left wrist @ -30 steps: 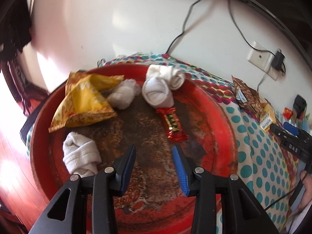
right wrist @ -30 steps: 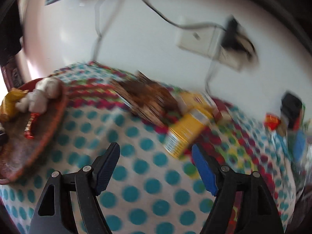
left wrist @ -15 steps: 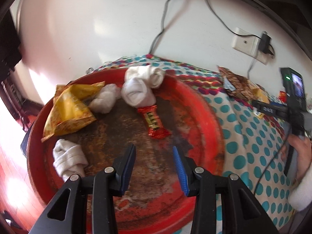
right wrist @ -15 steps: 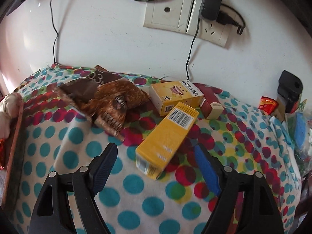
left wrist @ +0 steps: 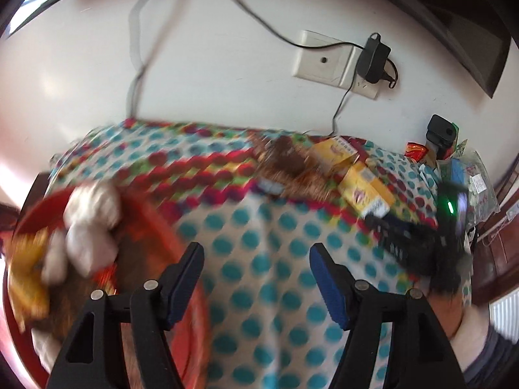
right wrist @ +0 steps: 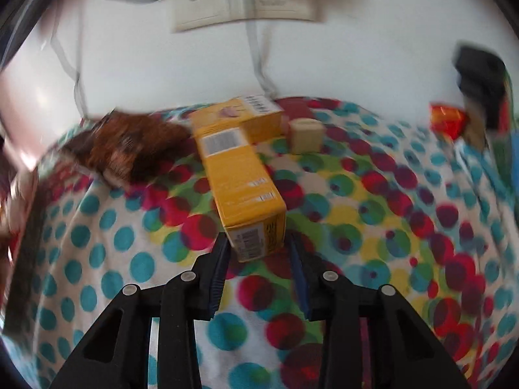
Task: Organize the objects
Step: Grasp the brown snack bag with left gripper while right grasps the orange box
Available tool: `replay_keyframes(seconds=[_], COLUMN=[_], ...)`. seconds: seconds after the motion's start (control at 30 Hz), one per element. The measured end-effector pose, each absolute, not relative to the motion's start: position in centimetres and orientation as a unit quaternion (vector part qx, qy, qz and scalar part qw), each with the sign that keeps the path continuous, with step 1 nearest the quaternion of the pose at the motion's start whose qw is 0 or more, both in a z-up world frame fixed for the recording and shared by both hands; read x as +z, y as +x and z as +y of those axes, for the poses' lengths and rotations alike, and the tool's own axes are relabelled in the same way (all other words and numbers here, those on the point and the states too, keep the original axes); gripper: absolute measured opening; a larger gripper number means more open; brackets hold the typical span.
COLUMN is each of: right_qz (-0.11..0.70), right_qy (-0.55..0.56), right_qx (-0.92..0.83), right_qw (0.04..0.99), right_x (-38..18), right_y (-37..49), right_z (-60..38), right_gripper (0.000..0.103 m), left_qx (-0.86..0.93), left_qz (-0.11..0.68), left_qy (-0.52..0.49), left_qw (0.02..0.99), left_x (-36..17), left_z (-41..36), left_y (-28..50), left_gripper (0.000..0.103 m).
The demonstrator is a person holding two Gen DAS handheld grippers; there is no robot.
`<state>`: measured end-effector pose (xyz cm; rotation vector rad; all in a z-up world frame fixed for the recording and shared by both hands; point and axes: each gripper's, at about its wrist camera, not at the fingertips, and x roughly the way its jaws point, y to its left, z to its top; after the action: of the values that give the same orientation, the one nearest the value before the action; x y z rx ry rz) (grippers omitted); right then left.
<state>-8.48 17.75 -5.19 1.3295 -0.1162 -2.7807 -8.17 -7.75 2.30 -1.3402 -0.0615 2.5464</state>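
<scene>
My right gripper [right wrist: 258, 246] has its jaws close on both sides of the near end of a long yellow box [right wrist: 238, 175] that lies on the dotted cloth [right wrist: 373, 214]; contact is hard to tell. A second yellow box [right wrist: 246, 116] and a brown snack bag [right wrist: 129, 142] lie behind it. My left gripper [left wrist: 256, 259] is open and empty above the cloth [left wrist: 259, 227], right of the red tray [left wrist: 155, 227]. The tray holds white rolled socks [left wrist: 90, 220] and a yellow bag [left wrist: 26, 275]. The right gripper [left wrist: 412, 243] shows in the left wrist view, blurred.
A small beige block [right wrist: 305, 134] and a red wrapper [right wrist: 446, 118] lie further right. A black device [right wrist: 480, 77] and clutter stand at the far right edge. A wall socket [left wrist: 324, 61] with a black adapter [left wrist: 373, 58] and cables is on the wall behind.
My left gripper swung right off the tray and opened wider. My right gripper moved forward and narrowed its jaws around the end of the long yellow box.
</scene>
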Motion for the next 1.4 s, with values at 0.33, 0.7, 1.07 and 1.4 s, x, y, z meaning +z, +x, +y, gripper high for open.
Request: replay_keyframes(seconds=[0.33,0.7,1.07,1.4], right_qz=[-0.005,0.012,-0.023,0.019], right_qy=[0.425,0.398,0.417,0.398], right_qx=[-0.903,-0.914,-0.904,-0.915], right_qw=[0.061,0.073,0.088,0.057], right_x=[-5.2,-4.3,-4.8,-4.4], right_y=[-8.2,-7.3,-9.2,-5.8], right_z=[15.9,15.3,15.6,14.7], right_gripper=[0.037,0.055,0.027,0.028], left_qx=[0.832,0.798,0.847,0.861], left_qz=[0.006,-0.006,-0.026,0.032], left_qy=[-0.545,-0.594,-0.522,-0.497], left_qw=[0.106,0.099,0.104,0.102], left_x=[0.4,-5.3,-5.3,-4.6], left_z=[-1.5,1.3,-1.7,-1.2], left_y=[-20.3,-23.5,-18.6,-11.3], left_gripper=[0.07,0.076,0.076,0.076])
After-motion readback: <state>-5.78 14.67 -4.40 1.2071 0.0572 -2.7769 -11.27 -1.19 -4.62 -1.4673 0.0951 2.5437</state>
